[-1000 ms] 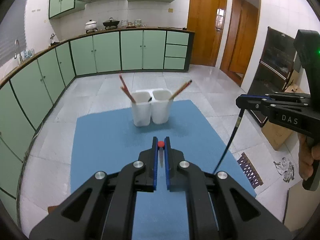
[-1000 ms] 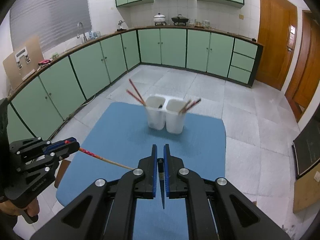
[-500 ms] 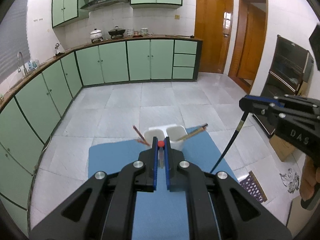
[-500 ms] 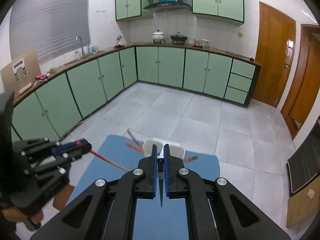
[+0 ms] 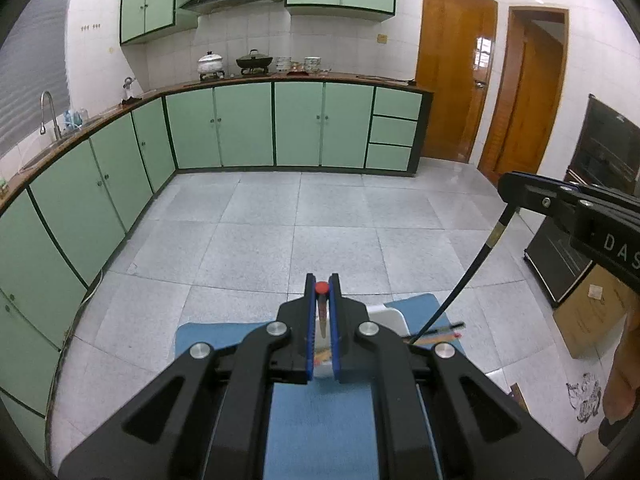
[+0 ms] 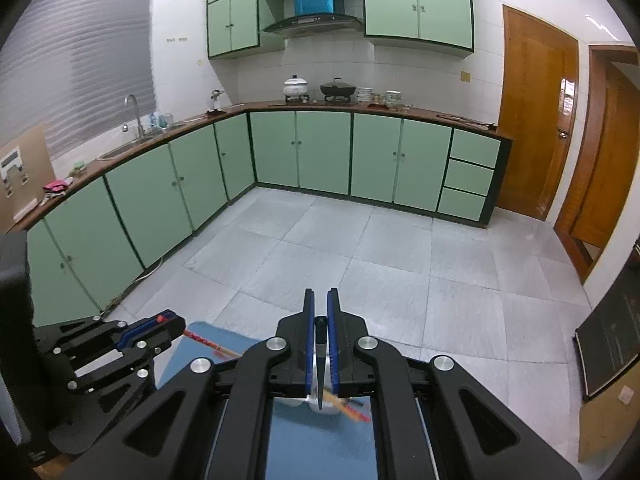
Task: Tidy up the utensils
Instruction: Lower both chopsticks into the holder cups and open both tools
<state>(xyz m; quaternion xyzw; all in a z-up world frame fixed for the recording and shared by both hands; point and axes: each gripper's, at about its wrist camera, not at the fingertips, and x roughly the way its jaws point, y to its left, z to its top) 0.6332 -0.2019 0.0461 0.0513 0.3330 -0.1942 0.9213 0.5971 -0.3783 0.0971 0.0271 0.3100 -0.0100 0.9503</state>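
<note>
My left gripper (image 5: 322, 280) is shut on a reddish chopstick (image 5: 321, 312) whose red end cap shows between the blue pads. My right gripper (image 5: 508, 188) reaches in from the right, shut on a black chopstick (image 5: 472, 276) that hangs down toward the white cups (image 5: 390, 316). The cups are mostly hidden behind my left fingers. In the right wrist view my right gripper (image 6: 320, 300) pinches the black chopstick (image 6: 320, 364), and my left gripper (image 6: 176, 324) sits at the lower left with its reddish chopstick (image 6: 204, 340). Chopsticks (image 6: 348, 408) lean out of the cups (image 6: 320, 404) below.
A blue mat (image 5: 320, 420) covers the table under both grippers. Beyond it lie grey floor tiles (image 5: 300, 220), green cabinets (image 5: 248, 124), wooden doors (image 5: 452, 80), a dark cabinet (image 5: 600, 168) and a cardboard box (image 5: 592, 312). A hand (image 5: 624, 372) shows at the right edge.
Both grippers have risen and moved forward toward the cups, which slid down in both views until the fingers mostly cover them. Each gripper has kept its chopstick.
</note>
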